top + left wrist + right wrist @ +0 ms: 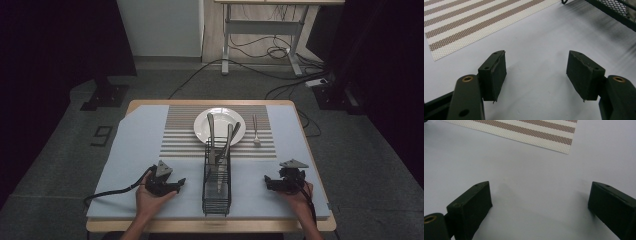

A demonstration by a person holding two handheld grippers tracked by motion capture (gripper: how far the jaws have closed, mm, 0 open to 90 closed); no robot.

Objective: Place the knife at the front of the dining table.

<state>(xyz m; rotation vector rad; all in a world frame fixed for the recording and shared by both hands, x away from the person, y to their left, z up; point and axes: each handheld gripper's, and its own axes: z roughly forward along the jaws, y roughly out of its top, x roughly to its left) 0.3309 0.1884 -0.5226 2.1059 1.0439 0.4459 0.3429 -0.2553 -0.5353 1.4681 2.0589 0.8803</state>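
A black wire cutlery basket (217,190) stands at the table's front middle, with utensils (221,150) leaning out of its far end over a white plate (220,116). A fork (255,131) lies on the striped placemat (185,127) right of the plate. Left of the basket, my left gripper (179,183) rests on the blue cover, held in a hand. Its jaws stand open with nothing between them (536,72). Right of the basket, my right gripper (268,182) is also held low. It is open and empty over bare cover (540,200).
The pale blue cover (140,150) spreads over the wooden table. The placemat's corner (474,22) lies ahead of the left gripper and the basket's edge (616,13) is at its upper right. A striped mat corner (531,131) lies beyond the right gripper. Cables (115,191) trail off the front.
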